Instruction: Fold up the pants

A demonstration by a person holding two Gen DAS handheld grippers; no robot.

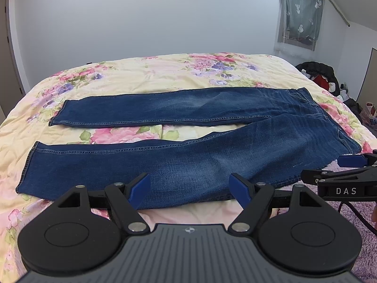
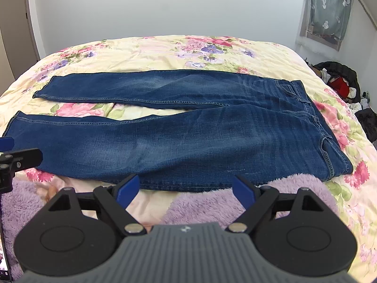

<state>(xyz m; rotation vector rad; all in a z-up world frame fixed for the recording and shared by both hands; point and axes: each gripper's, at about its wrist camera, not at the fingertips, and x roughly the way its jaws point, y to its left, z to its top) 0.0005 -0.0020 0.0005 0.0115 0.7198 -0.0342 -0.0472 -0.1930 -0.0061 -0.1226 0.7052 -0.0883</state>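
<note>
Blue jeans (image 1: 188,155) lie flat across the floral bed, legs spread apart toward the left, waistband at the right; they also show in the right wrist view (image 2: 188,139). My left gripper (image 1: 189,188) is open and empty, hovering at the near edge of the near leg. My right gripper (image 2: 186,189) is open and empty, at the near edge of the jeans around the thigh. The right gripper also shows at the right edge of the left wrist view (image 1: 339,172).
A floral quilt (image 1: 165,70) covers the bed, with a purple fuzzy blanket (image 2: 212,202) at the near edge. A pile of dark clothes (image 1: 322,75) lies beyond the bed's right side. A curtained window (image 2: 327,11) is in the right wall.
</note>
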